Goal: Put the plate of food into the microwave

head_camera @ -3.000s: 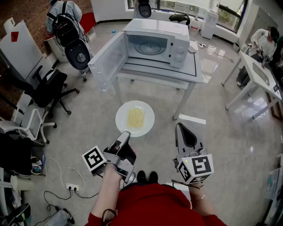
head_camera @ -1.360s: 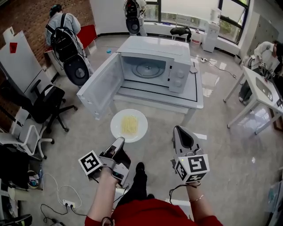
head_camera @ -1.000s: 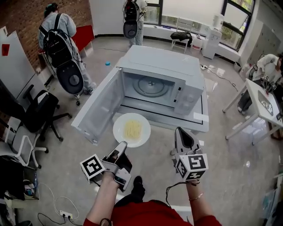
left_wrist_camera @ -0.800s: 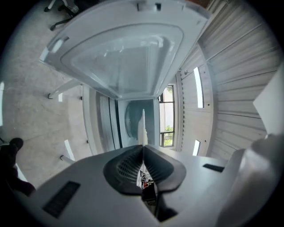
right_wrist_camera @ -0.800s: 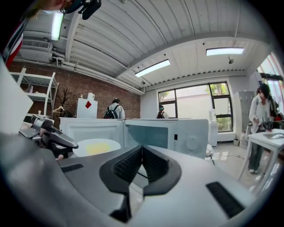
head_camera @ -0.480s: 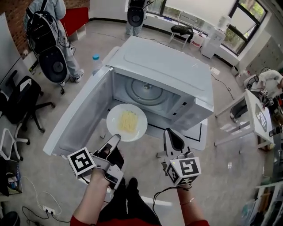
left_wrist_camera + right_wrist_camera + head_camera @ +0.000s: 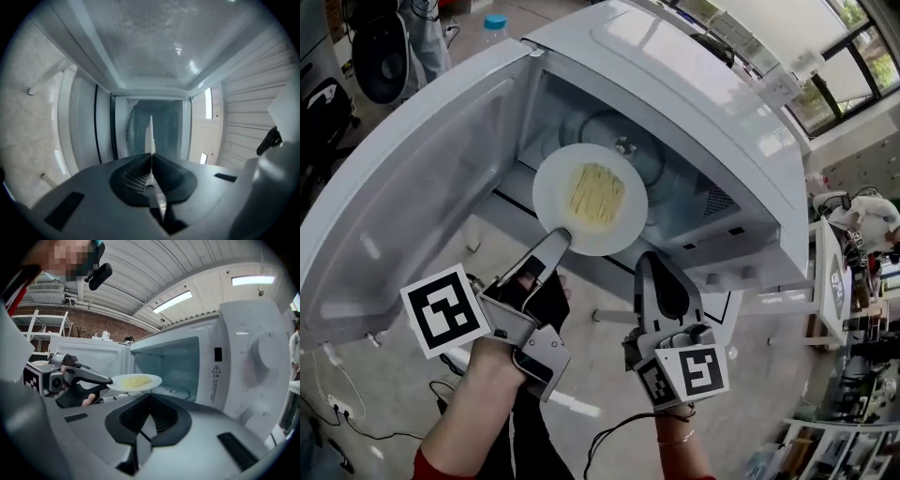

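Note:
A white plate (image 7: pixel 591 199) with pale yellow noodles (image 7: pixel 596 192) hangs level in the air at the mouth of the open white microwave (image 7: pixel 694 103). My left gripper (image 7: pixel 558 242) is shut on the plate's near rim. In the left gripper view the plate (image 7: pixel 151 133) shows edge-on, pinched between the jaws of the left gripper (image 7: pixel 151 157), with the cavity and its glass turntable (image 7: pixel 136 133) behind. The microwave door (image 7: pixel 403 206) stands swung out to the left. My right gripper (image 7: pixel 656 272) is shut and holds nothing, just right of the plate (image 7: pixel 134 381) and below the control panel (image 7: pixel 262 357).
The microwave stands on a white table (image 7: pixel 722 305). A bottle with a blue cap (image 7: pixel 494 21) and a person with a backpack (image 7: pixel 384 47) are at the far left. Another white table (image 7: pixel 825 281) stands at the right, and cables (image 7: pixel 323 403) lie on the floor.
The plate, held in the left gripper, has travelled forward from over the floor up to the microwave's opening. The right gripper moved along beside it, still shut.

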Demonstrator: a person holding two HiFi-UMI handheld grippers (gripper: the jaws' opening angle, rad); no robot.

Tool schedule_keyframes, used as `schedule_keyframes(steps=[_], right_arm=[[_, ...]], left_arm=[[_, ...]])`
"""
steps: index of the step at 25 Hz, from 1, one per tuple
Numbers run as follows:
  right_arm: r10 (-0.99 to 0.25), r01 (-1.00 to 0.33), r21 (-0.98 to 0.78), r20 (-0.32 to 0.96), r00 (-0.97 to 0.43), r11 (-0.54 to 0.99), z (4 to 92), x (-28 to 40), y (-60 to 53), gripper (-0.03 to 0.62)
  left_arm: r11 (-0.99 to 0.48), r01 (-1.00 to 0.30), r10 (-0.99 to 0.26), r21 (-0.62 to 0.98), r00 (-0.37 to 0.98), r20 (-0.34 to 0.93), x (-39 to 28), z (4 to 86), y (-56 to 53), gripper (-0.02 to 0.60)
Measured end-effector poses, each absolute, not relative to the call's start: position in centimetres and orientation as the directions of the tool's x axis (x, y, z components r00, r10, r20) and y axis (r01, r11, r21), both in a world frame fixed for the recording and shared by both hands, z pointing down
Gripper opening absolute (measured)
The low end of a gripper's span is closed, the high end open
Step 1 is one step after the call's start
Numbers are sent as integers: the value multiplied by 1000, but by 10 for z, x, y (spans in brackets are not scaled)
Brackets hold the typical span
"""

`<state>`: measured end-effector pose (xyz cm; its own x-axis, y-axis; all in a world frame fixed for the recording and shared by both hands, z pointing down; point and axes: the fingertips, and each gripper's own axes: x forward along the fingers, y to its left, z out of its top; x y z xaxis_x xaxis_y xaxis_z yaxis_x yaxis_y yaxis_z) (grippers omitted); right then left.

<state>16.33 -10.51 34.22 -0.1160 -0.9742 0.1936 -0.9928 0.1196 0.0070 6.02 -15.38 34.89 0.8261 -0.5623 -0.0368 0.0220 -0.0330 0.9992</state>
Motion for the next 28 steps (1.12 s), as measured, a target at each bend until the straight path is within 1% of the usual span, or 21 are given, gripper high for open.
schedule_keyframes(steps=[4,10,16,20,28], right_arm=[[-978,-992,-3,167,-124,125,341,170,-121,15],[-985,-996,21,153,-78,82,335,174,-150,15],[-985,-997,-34,161,-67,63,351,175,-160,15],[-981,-997,-36,182,-69,64,356,176,-167,15],[-981,-998,-23,182,-67,64,351,171,-164,15]], left_arm=[[-67,22,-581,998,812,-57,74,354,-180,18],[-90,42,-597,995,797,-88,84,358,-208,20],[-96,-2,-610,995,790,-58,91,365,-226,18],[-86,-18,-620,996,783,-40,97,370,-239,20],[-52,-38,-608,998,794,-1,101,378,-241,20]])
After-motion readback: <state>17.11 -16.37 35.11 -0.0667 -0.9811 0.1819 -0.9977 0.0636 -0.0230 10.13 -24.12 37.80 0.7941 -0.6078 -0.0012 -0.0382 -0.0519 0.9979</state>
